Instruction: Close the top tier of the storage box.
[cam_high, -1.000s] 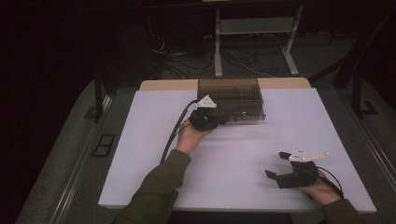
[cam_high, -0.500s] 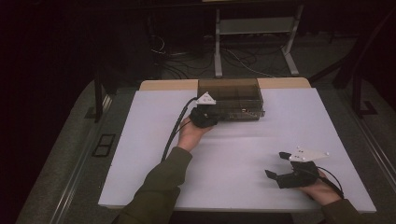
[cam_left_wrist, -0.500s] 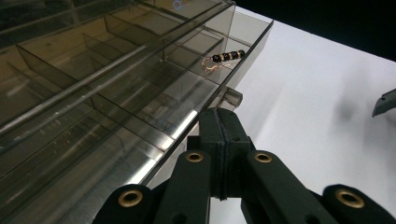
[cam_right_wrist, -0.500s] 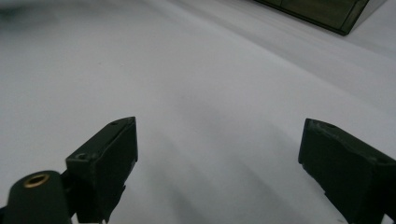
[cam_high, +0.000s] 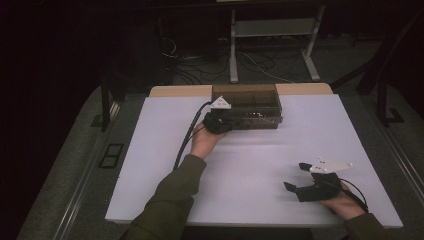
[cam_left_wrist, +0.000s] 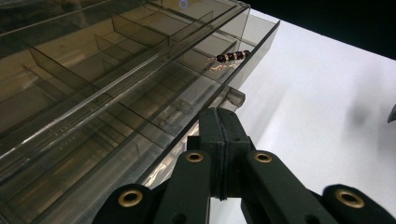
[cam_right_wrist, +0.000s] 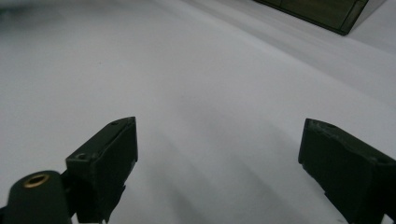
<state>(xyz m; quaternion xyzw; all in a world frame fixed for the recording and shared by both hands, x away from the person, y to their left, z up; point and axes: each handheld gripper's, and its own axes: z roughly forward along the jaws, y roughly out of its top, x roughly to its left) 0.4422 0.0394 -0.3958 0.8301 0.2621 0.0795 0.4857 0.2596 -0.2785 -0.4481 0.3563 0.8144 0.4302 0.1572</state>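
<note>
Nearest the person, at about five o'clock on the white table (cam_high: 150, 165), the right gripper (cam_high: 295, 176) rests low over the bare surface, its jaws standing wide apart with nothing between them; the right hand (cam_high: 345, 205) grips it from behind. Farther out, at about twelve o'clock, the left gripper (cam_high: 231, 121) has its jaws pressed together, tips against the near front edge of the smoky clear compartment box (cam_high: 250, 100), beside its small latch tab (cam_left_wrist: 232, 97); whether anything is pinched I cannot tell. There is one box, two grippers, and one beaded trinket (cam_left_wrist: 229, 58) lying in a corner compartment, up and slightly right of the closed jaws, at about one o'clock.
</note>
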